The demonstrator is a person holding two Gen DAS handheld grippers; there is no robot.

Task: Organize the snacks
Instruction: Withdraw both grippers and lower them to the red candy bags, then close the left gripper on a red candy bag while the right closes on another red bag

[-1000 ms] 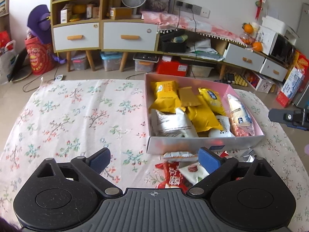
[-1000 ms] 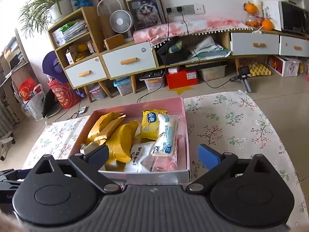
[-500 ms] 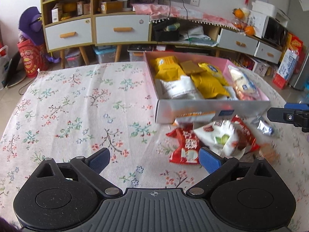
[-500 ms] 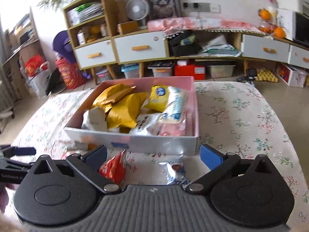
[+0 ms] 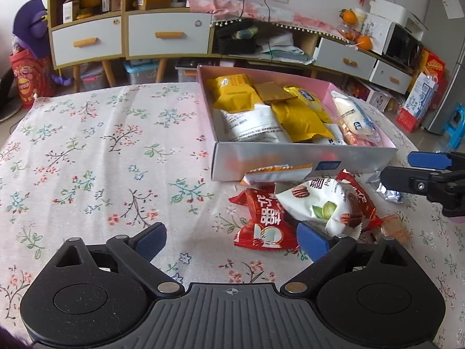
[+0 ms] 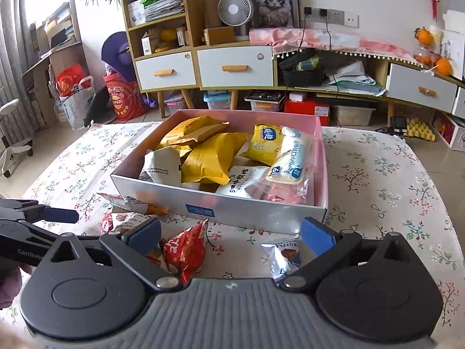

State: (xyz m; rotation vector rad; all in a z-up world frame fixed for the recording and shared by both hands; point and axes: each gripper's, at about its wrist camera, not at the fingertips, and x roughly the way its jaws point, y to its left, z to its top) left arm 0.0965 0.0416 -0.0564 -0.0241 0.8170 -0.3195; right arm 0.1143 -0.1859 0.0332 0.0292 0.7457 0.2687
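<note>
Pink-lined box [image 5: 302,157] on the floral tablecloth [image 5: 96,145], taken as the landmark. Inside the box: yellow packets [image 5: 299,119], a white packet with black print [image 5: 255,123], a small brown packet [image 5: 273,91] and a clear pack of pale cakes [image 5: 353,115] along its right wall, all lying loosely over one another.

Just in front of the box's near wall, on the cloth: an orange-and-white wrapper [image 5: 279,173] touching that wall, a red packet with white characters [image 5: 263,221], a white nut packet [image 5: 322,206] lying partly over a second red wrapper [image 5: 361,200], a silver foil packet [image 5: 388,189] toward the box's right corner, and a small tan biscuit packet [image 5: 393,228] farthest from the box.

Left gripper [image 5: 231,240] in front of the box, angled down at the loose pile, jaws wide apart and just beginning to close; right pad [image 5: 312,240] at the edge of the white nut packet and the red packet, left pad over bare cloth, nothing pressed between them.

Right gripper [image 6: 231,235] also in front of the box, nearer its right corner, jaws spread wide, gripping nothing; below them the red packet [image 6: 184,250] and the silver foil packet [image 6: 283,254] lying on the cloth.

Behind the box, across the floor: a cabinet with white drawers [image 6: 203,67] and a small fan [image 6: 234,8] on top.
</note>
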